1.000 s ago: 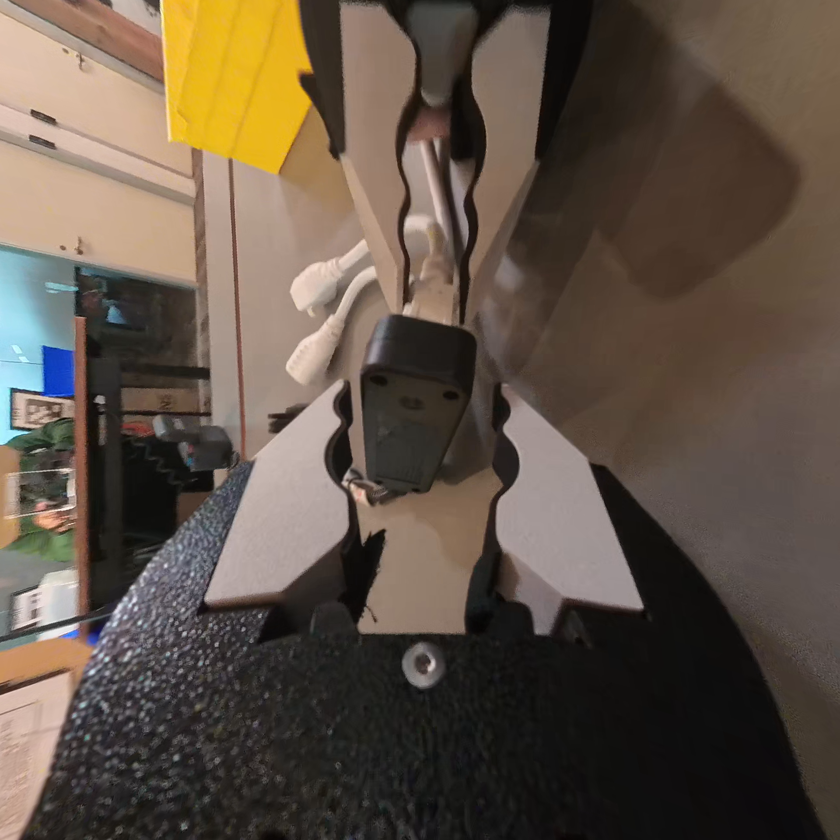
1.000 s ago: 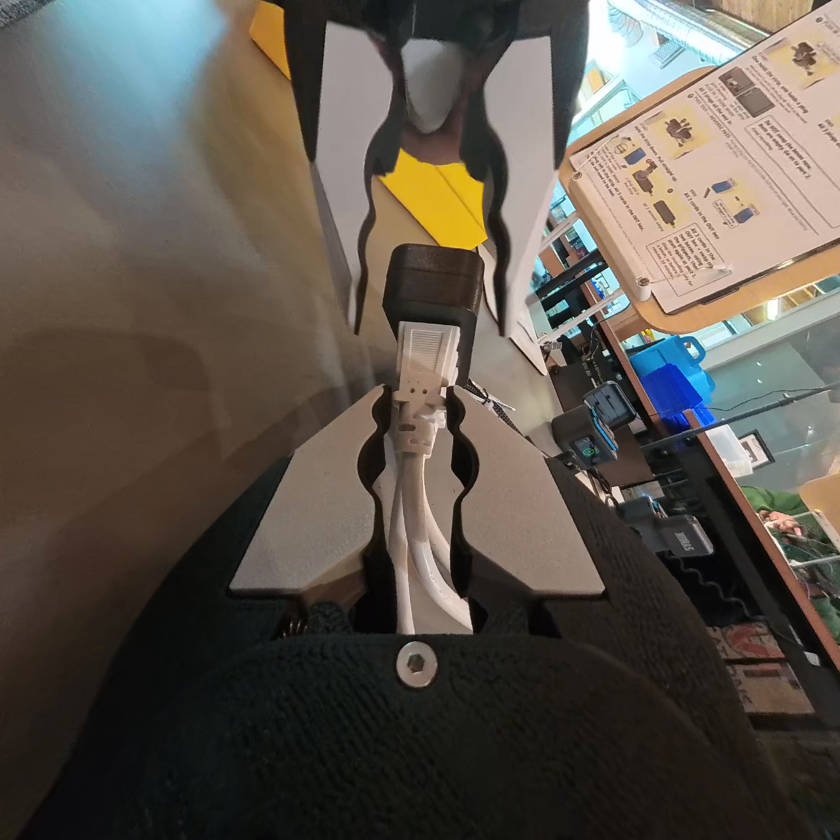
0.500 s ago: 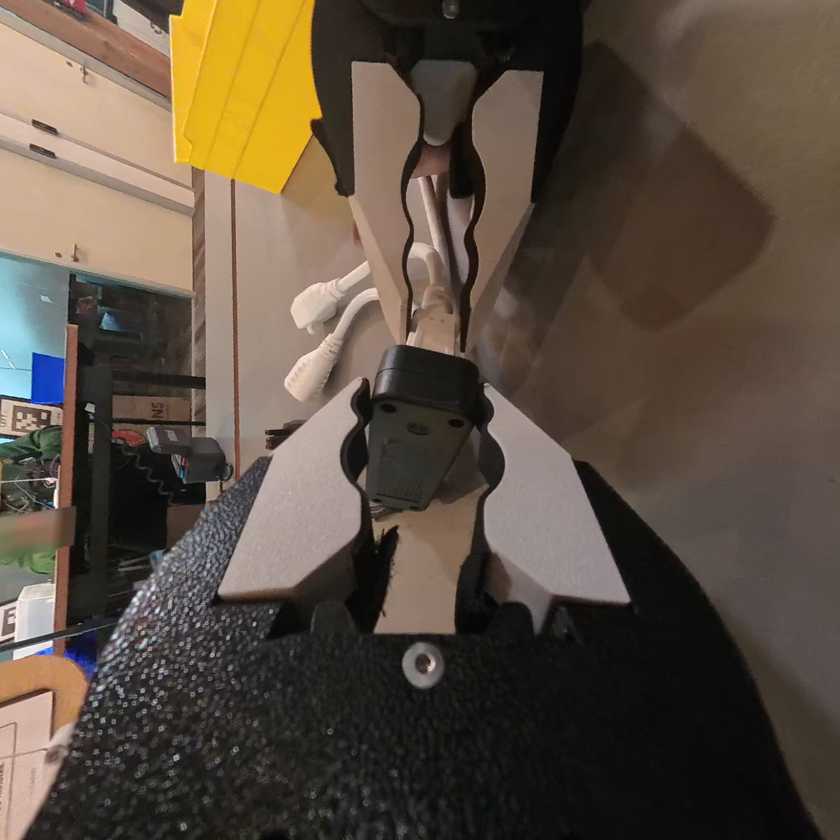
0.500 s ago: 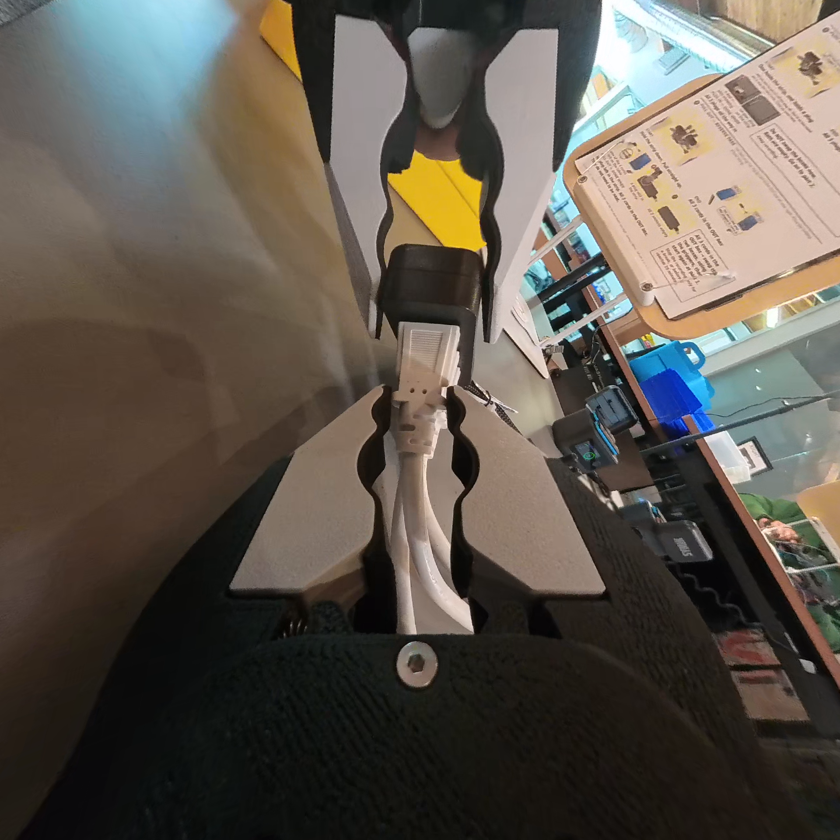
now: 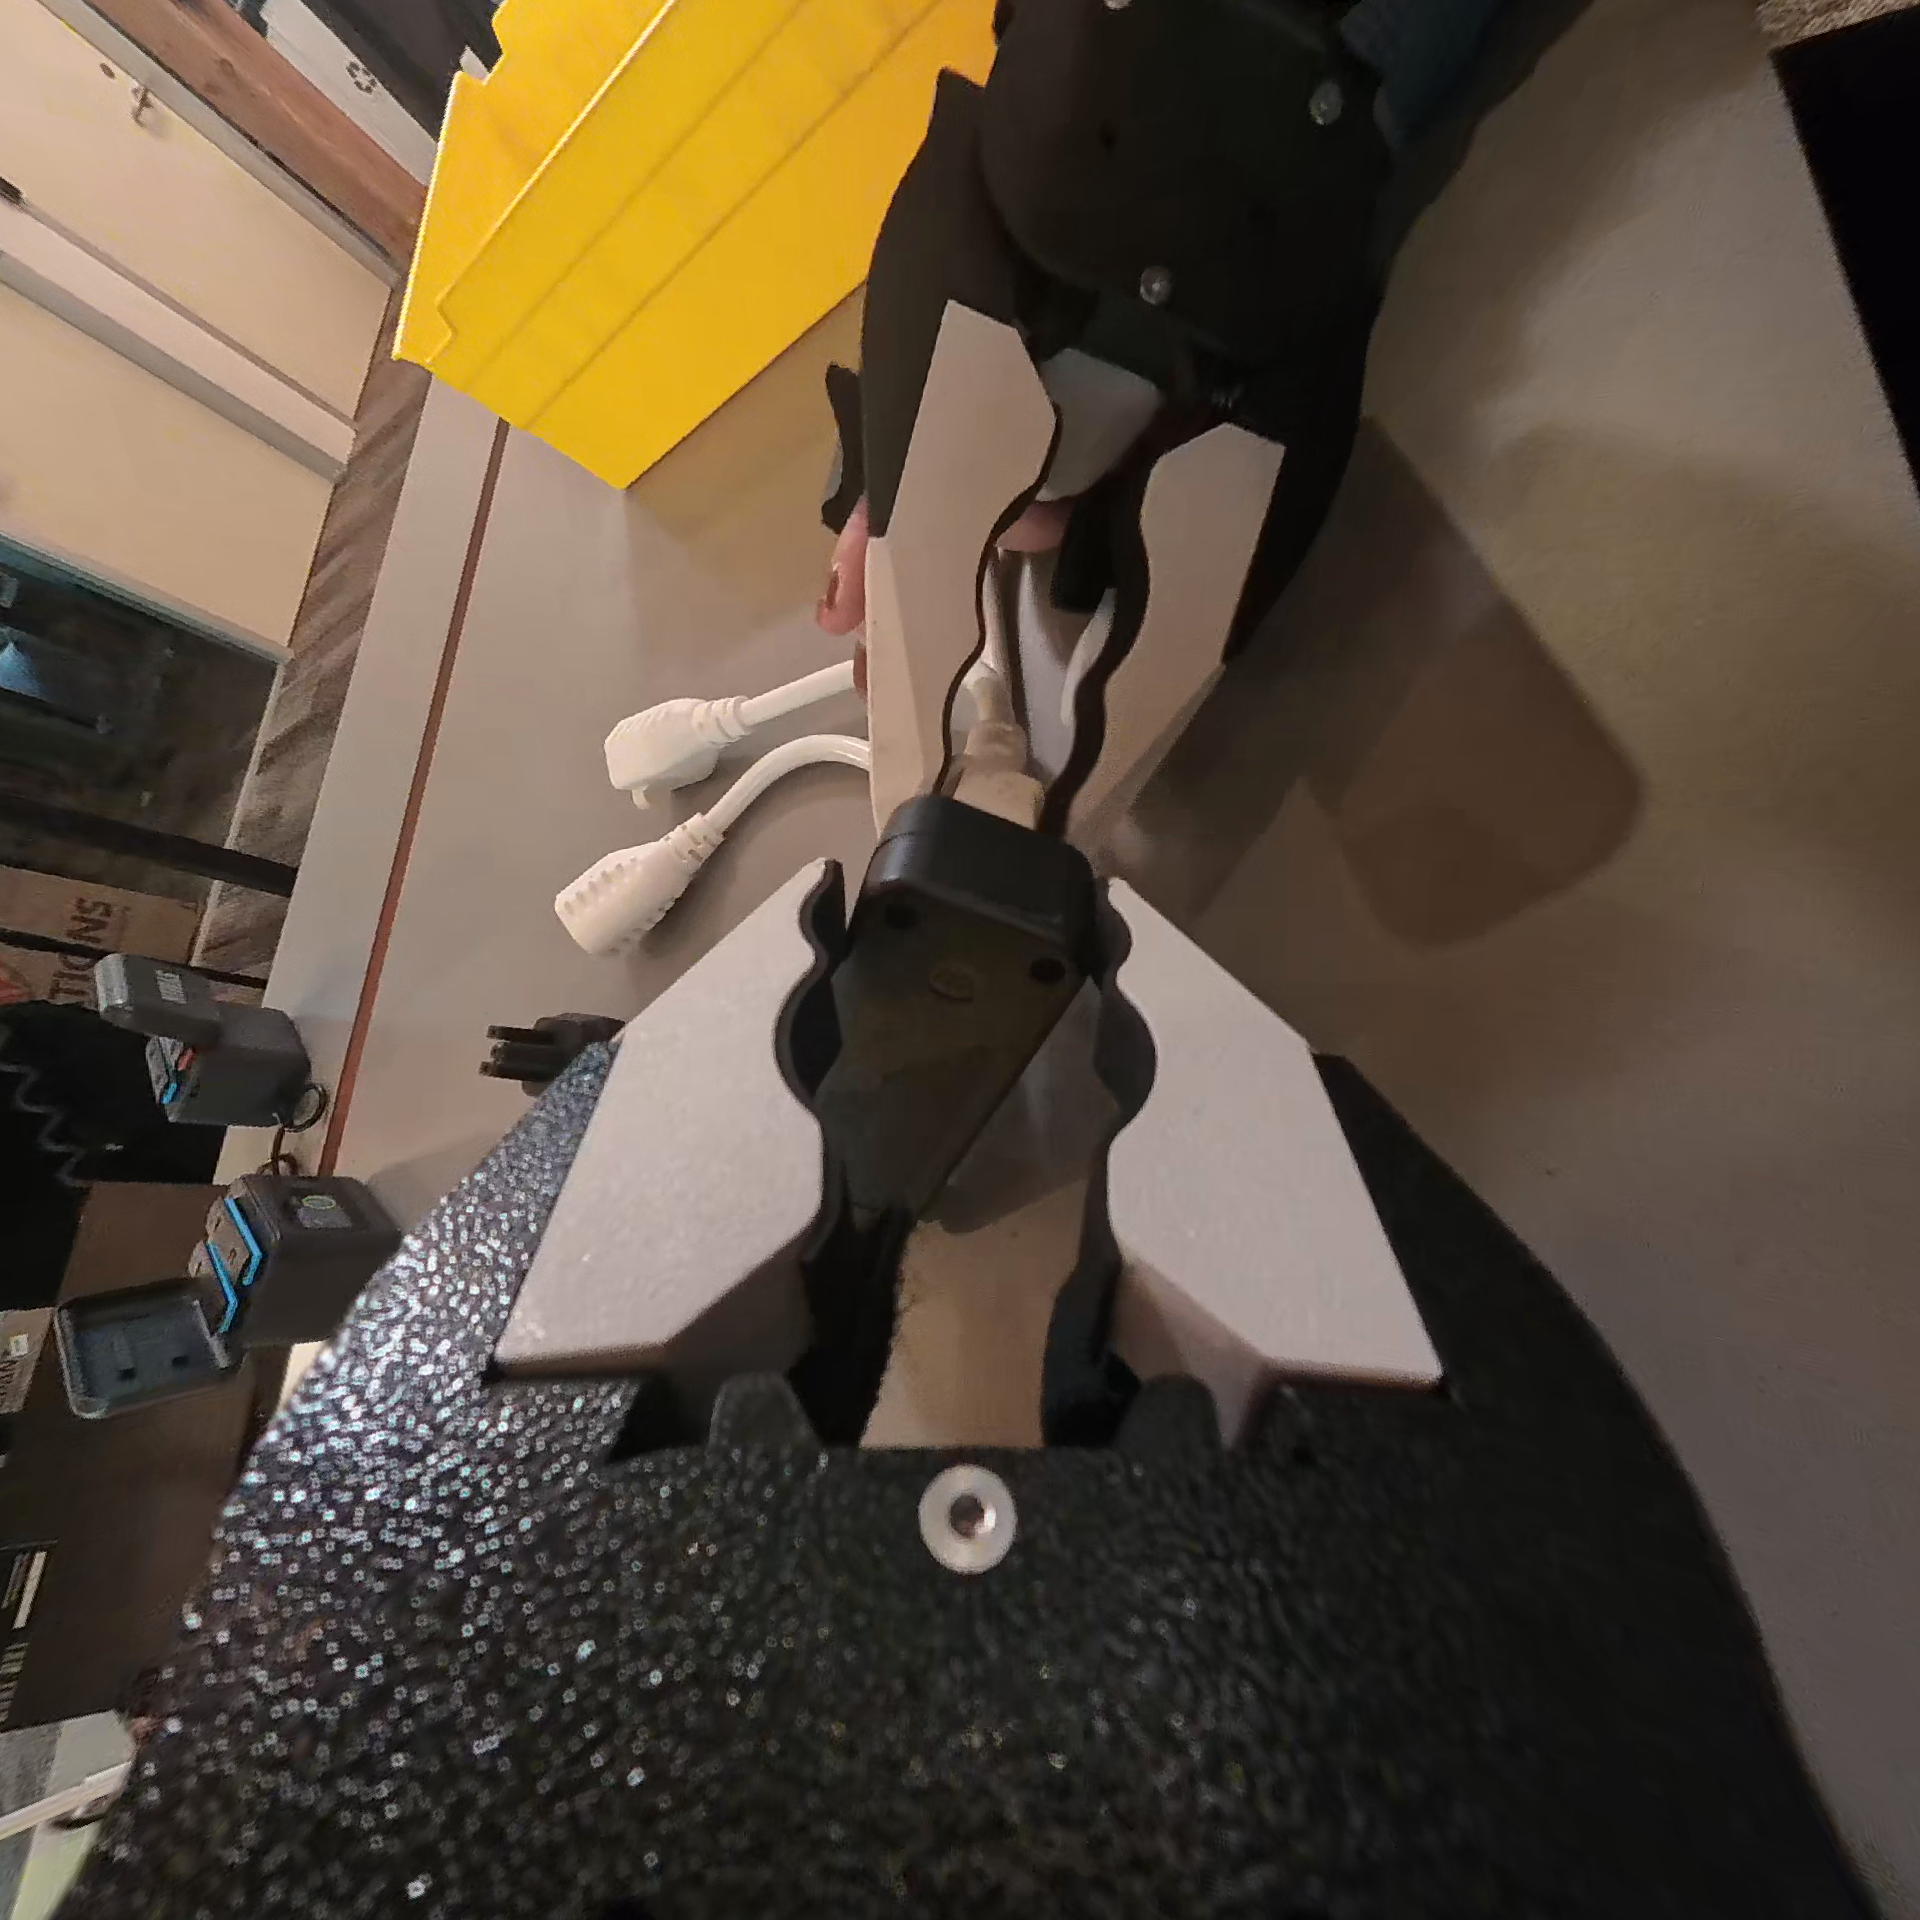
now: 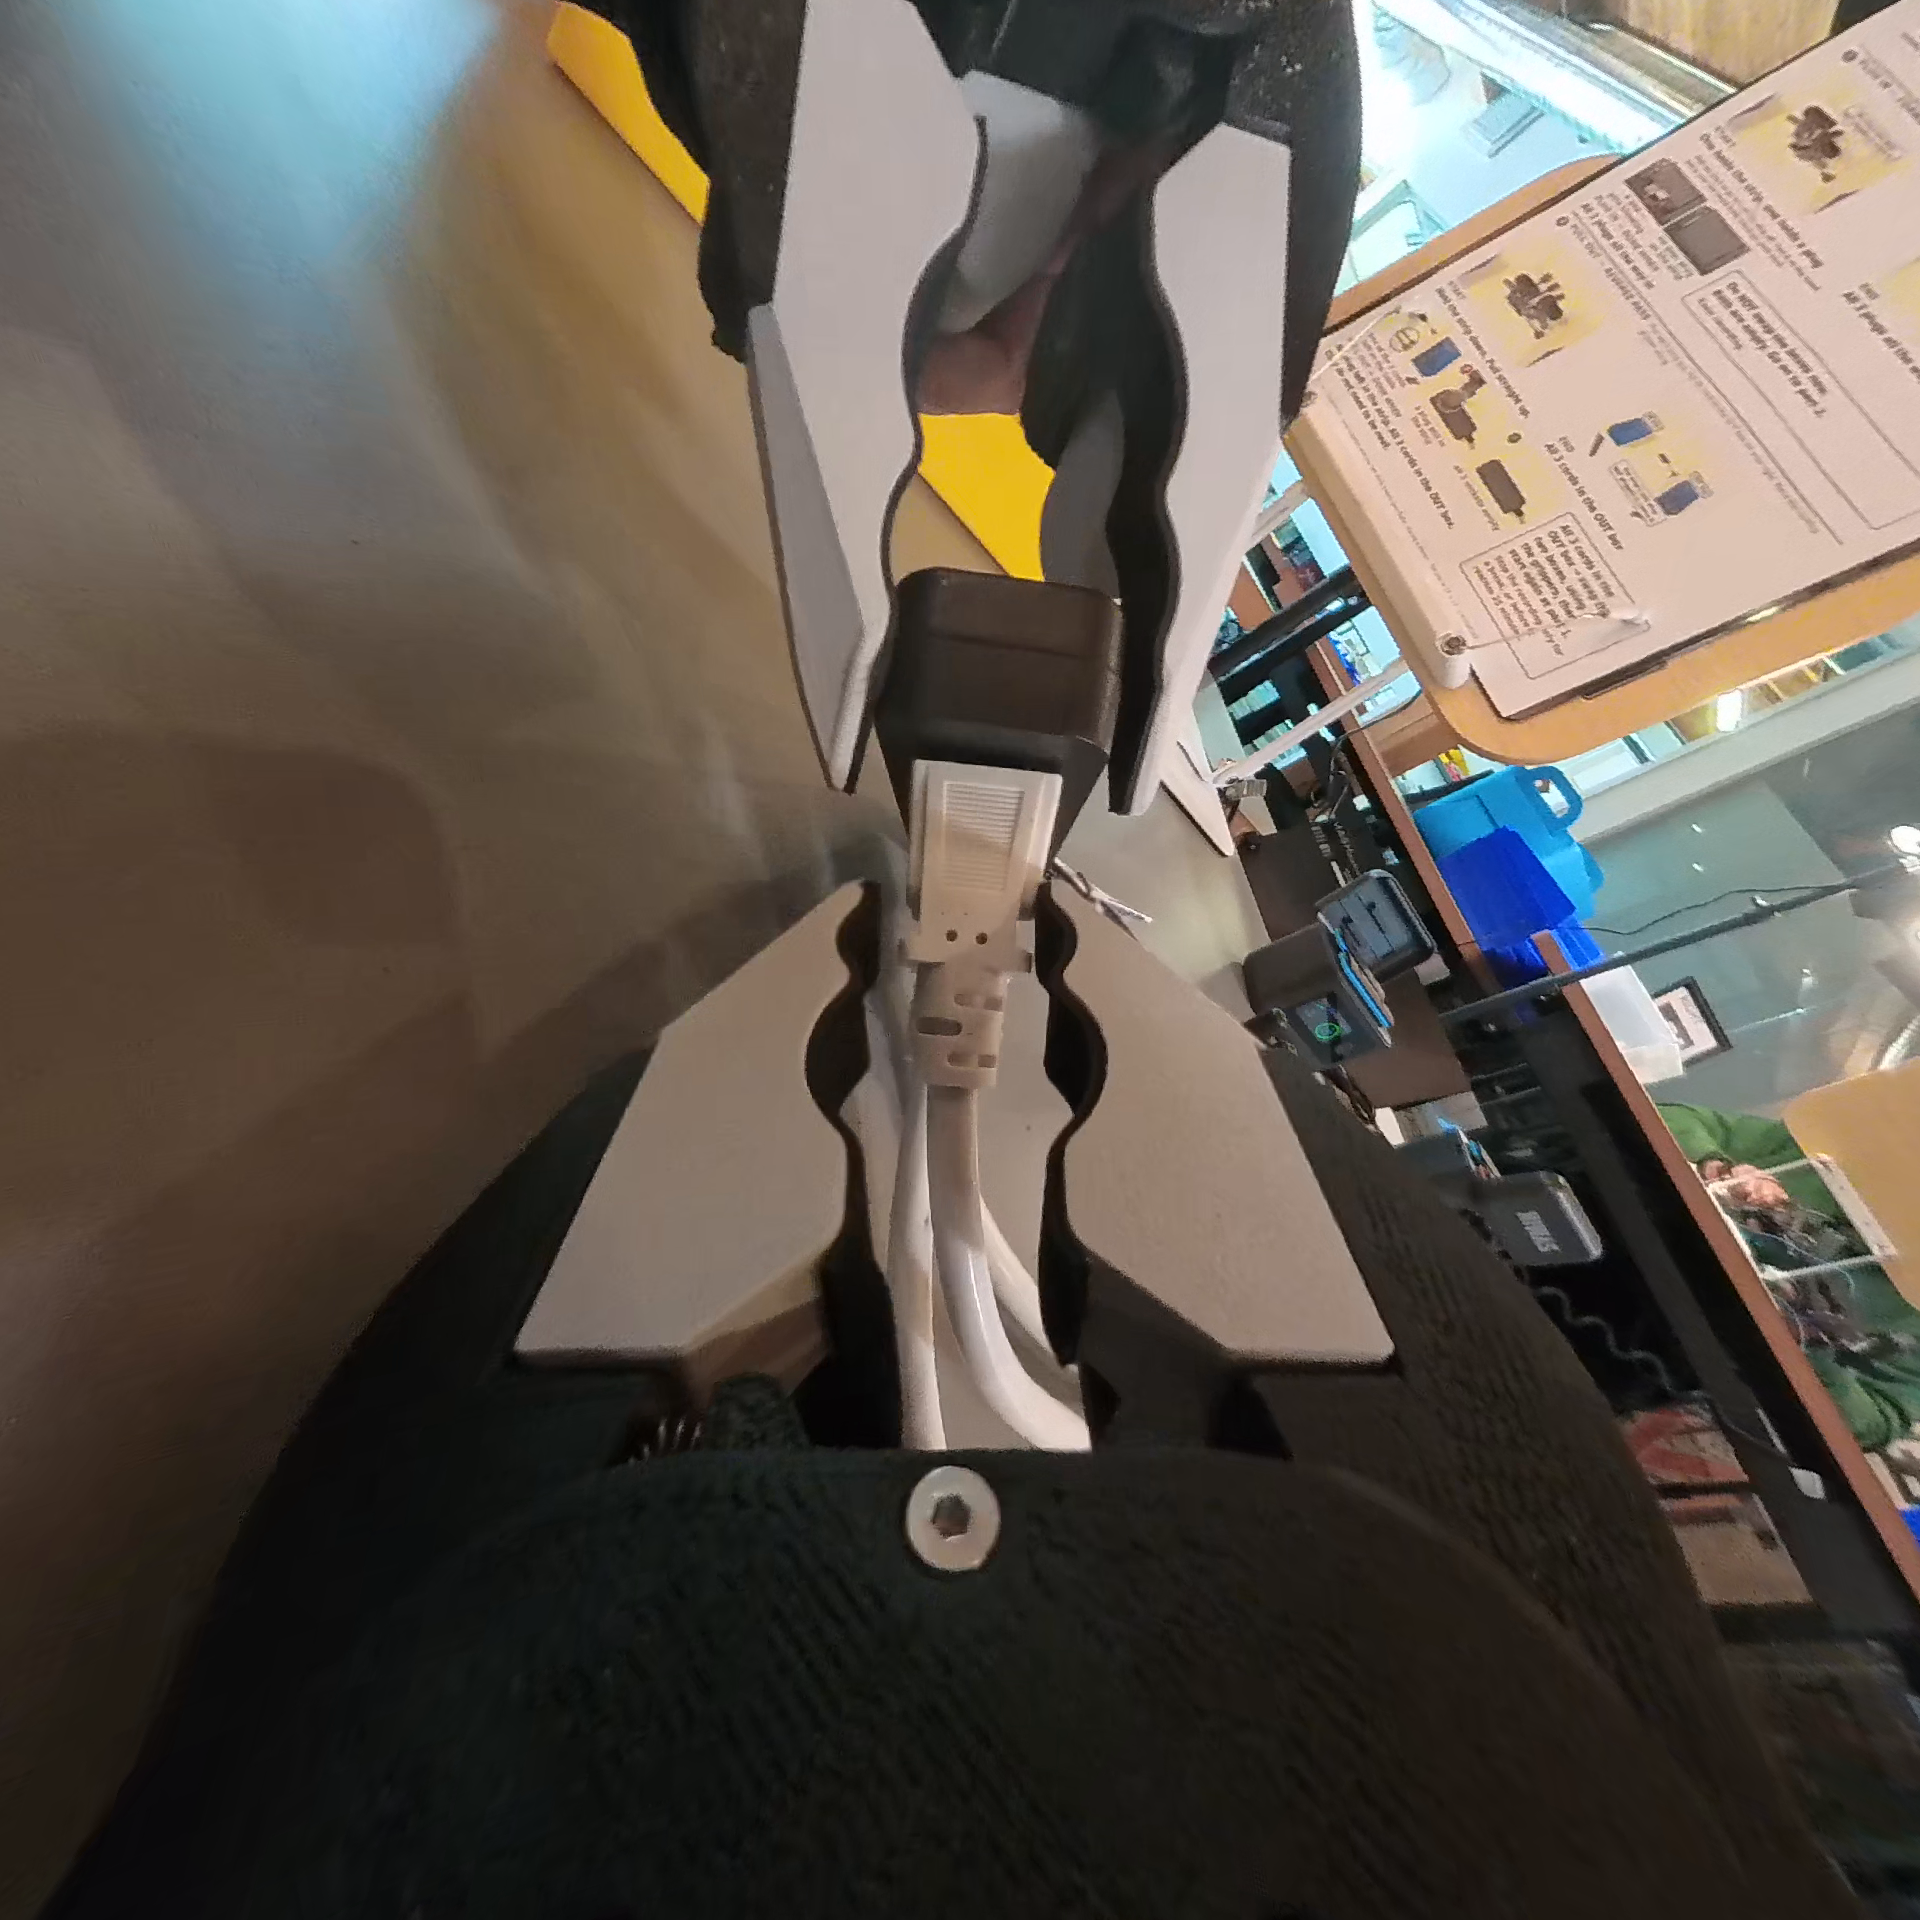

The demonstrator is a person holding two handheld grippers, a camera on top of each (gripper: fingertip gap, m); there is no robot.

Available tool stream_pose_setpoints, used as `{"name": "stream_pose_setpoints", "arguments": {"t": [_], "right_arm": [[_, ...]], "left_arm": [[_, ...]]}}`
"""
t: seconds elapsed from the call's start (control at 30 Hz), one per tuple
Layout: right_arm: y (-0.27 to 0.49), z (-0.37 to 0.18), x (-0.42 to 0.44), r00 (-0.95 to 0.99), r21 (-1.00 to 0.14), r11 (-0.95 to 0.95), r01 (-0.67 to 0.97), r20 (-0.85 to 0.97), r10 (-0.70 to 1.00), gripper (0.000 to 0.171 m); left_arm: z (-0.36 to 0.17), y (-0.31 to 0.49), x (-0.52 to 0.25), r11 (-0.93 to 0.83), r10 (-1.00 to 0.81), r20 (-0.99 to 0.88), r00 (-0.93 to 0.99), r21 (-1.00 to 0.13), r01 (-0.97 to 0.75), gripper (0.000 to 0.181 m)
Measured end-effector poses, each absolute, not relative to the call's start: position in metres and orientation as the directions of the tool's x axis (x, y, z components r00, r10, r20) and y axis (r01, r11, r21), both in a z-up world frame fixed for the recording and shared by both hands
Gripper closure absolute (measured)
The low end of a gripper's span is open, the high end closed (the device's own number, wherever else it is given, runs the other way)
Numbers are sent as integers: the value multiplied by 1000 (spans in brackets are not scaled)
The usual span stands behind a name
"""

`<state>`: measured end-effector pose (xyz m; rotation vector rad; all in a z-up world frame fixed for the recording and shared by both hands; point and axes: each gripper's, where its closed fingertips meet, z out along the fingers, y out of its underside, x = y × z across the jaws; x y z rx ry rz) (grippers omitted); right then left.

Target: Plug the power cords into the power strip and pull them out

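Above the grey table (image 5: 1558, 364), between two grippers facing each other: black power strip (image 5: 966, 966) clamped at its end by the left gripper (image 5: 961, 997), jaws closed on its sides. Opposite, right gripper (image 6: 951, 997) pinched on the white plug (image 6: 982, 831) seated in the strip's end, white cords (image 6: 966, 1299) trailing back between its fingers. On the table beyond, two loose white plugs (image 5: 665, 743) beside a yellow bin (image 5: 665, 229).
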<state>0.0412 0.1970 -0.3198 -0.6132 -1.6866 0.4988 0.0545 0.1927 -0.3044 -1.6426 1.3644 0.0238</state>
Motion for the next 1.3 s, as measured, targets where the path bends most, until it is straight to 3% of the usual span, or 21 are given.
{"name": "stream_pose_setpoints", "arguments": {"t": [0.03, 0.27, 0.43, 0.57, 0.83, 0.9, 1.13, 1.23, 1.3], "right_arm": [[198, -319, 41, -140, -626, 769, 128, 756, 639, 146], [196, -322, 41, -151, -589, 799, 123, 785, 601, 146], [191, -328, 43, -175, -455, 884, 106, 867, 467, 146], [189, -330, 45, -178, -381, 919, 96, 902, 393, 146], [182, -330, 46, -197, -466, 882, 73, 860, 471, 138], [183, -327, 46, -173, -467, 881, 68, 865, 472, 146], [194, -326, 48, -161, -494, 861, 122, 846, 508, 147], [204, -327, 46, -141, -505, 847, 166, 838, 527, 148], [205, -326, 45, -135, -508, 844, 174, 836, 531, 148]], "left_arm": [[-304, 193, 55, 95, -742, -559, 370, -634, -768, 136], [-306, 187, 58, 50, -786, -486, 381, -665, -745, 136], [-324, 189, 61, 60, -775, -544, 322, -570, -820, 109], [-325, 187, 64, 228, -694, -696, 183, -453, -862, 136], [-321, 185, 72, 291, -643, -723, 252, -535, -793, 136], [-320, 185, 74, 298, -640, -719, 272, -558, -774, 136], [-318, 196, 78, 241, -640, -674, 369, -632, -737, 133], [-319, 208, 74, 257, -556, -746, 367, -574, -777, 133], [-323, 210, 74, 299, -512, -801, 311, -505, -810, 117]]}}
